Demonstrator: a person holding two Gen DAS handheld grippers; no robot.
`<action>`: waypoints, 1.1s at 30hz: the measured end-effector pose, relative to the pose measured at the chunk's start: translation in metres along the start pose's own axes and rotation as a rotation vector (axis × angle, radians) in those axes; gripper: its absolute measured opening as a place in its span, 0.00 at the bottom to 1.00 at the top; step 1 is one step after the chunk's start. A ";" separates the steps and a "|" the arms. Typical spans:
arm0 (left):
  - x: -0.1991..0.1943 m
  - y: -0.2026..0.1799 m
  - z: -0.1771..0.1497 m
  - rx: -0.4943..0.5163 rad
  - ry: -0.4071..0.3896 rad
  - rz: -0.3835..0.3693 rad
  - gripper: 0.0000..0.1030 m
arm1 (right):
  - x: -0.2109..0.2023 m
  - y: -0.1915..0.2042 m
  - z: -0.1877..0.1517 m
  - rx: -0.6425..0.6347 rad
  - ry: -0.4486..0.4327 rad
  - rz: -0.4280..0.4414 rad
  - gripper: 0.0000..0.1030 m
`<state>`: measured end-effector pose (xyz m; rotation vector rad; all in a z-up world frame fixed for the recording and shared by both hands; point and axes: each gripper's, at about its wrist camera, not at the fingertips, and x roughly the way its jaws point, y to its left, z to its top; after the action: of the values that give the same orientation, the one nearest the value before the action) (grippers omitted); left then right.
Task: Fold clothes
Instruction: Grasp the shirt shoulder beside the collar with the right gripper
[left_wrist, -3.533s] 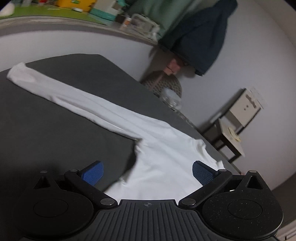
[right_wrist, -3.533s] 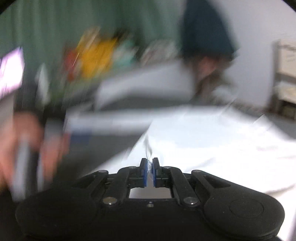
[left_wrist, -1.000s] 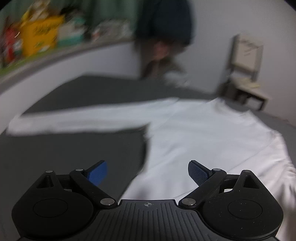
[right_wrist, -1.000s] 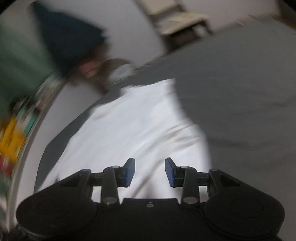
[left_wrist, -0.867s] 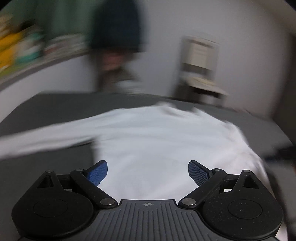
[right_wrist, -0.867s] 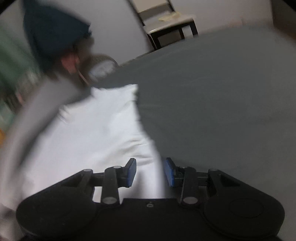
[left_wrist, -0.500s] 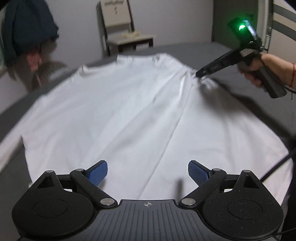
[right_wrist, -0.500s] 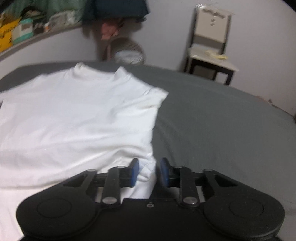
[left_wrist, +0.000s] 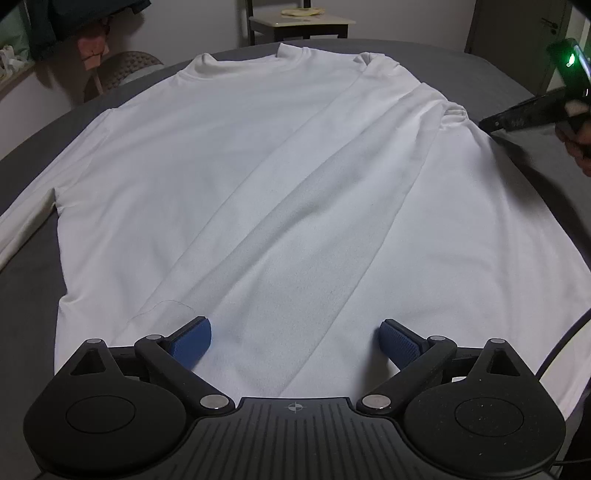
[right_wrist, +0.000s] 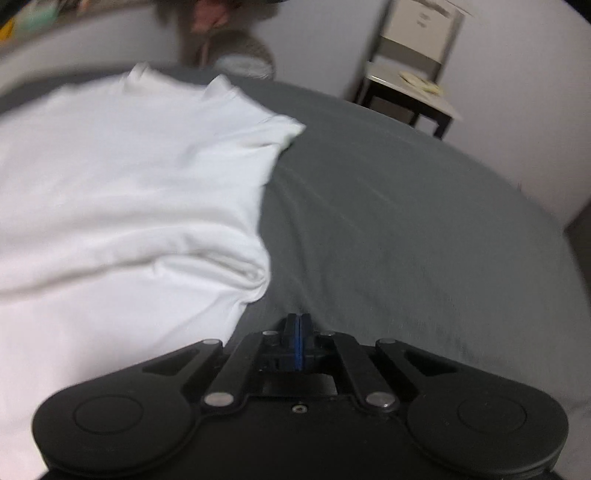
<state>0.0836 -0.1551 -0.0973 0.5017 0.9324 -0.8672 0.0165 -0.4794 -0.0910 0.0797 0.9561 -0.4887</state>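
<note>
Shirt (left_wrist: 229, 192) lies flat on the bed (right_wrist: 406, 221) for folding; left gripper (left_wrist: 295, 341) hovers wide open above the hem, right gripper (right_wrist: 298, 345) has just pinched closed on nothing beside its edge.

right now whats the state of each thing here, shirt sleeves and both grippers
white shirt: spread flat on the grey bed, collar at the far end
right sleeve: folded in, lying diagonally across the body
left sleeve: stretched out to the side on the bed
left gripper: open, low over the hem, nothing between the pads
right gripper: shut, jaws just closed, no cloth visible between them, beside the shirt's edge
</note>
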 end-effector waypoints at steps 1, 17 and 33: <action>0.000 -0.002 0.002 0.000 0.002 0.000 0.95 | -0.005 -0.008 0.003 0.068 -0.029 0.043 0.06; 0.006 -0.007 0.014 0.001 0.015 0.001 0.95 | 0.014 -0.011 0.017 0.302 -0.071 0.151 0.12; 0.008 -0.008 0.012 0.042 0.025 -0.025 1.00 | 0.053 -0.055 0.109 0.488 -0.121 0.299 0.46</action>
<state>0.0848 -0.1715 -0.0983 0.5390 0.9462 -0.9069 0.1018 -0.5782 -0.0619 0.6184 0.6744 -0.4344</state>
